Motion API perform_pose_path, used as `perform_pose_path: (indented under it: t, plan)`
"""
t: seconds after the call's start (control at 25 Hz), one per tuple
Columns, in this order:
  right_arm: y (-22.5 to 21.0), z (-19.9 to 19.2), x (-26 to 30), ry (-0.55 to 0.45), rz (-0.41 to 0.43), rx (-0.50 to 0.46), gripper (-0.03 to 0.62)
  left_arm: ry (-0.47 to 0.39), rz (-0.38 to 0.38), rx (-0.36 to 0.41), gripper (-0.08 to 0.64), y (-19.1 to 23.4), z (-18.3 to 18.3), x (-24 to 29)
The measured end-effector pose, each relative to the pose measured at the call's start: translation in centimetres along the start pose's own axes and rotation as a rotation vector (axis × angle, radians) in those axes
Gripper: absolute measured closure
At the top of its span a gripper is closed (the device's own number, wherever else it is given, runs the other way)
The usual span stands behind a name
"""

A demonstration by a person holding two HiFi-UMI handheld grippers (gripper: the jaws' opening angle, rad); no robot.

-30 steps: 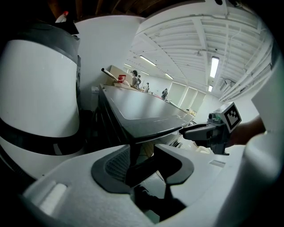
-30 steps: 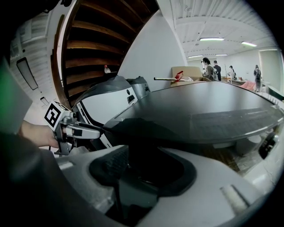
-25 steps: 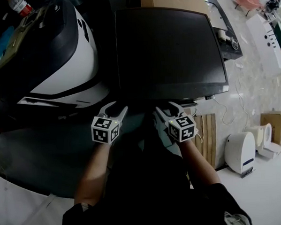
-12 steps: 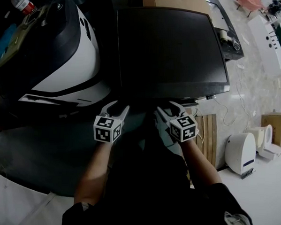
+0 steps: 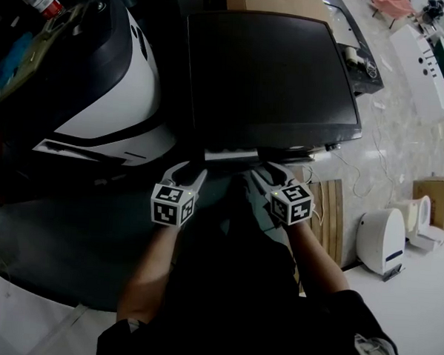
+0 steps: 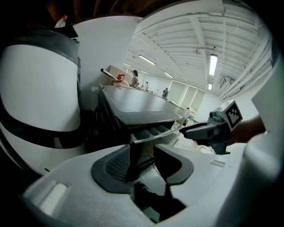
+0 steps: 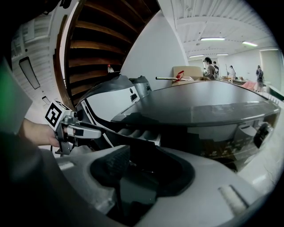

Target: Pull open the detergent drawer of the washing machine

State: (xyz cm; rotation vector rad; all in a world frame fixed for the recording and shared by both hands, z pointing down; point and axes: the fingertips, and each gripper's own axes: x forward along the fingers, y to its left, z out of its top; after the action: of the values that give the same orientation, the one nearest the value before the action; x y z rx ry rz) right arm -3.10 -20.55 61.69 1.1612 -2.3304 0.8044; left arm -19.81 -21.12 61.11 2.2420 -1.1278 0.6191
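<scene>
Since a second ago the detergent drawer (image 5: 230,154) has slid out of the washing machine (image 5: 272,72) and now shows as a pale strip under the machine's dark front edge, while both grippers have drawn back a little toward the person. Head view: the left gripper (image 5: 187,169) and right gripper (image 5: 269,170) point at the machine's front side by side. The drawer lies just ahead of their fingertips and between the two, and both pairs of jaws stand apart. A white and black appliance (image 5: 115,93) sits beyond the left gripper's left jaw. Left gripper view: the jaws are spread, and the drawer's dark front stands edge-on in the gap, close against the ribbed left pad (image 6: 116,163) and clear of the right one. Its pale compartments show just above the jaws, and the right gripper's tips reach in beyond the right jaw. Right gripper view: the jaws are wide and have just been closing a little. The drawer's pale corner hangs just above the gap, and what lies in the dark between the pads cannot be made out. The left gripper reaches the drawer beyond the left jaw.
</scene>
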Motion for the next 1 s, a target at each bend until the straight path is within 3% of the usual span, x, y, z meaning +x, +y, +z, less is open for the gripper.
perform_pose_path:
  t: [0.64, 1.0]
  plan:
    - [3.2, -4.3, -3.8, 0.004, -0.088, 0.031, 0.414, 0.000, -0.053, 0.011, 0.391, -3.3, -4.3, -3.9]
    - [4.2, -5.6, -4.9, 0.036, -0.087, 0.044, 0.414, 0.013, -0.053, -0.008, 0.393, -4.2, -5.5, -5.0]
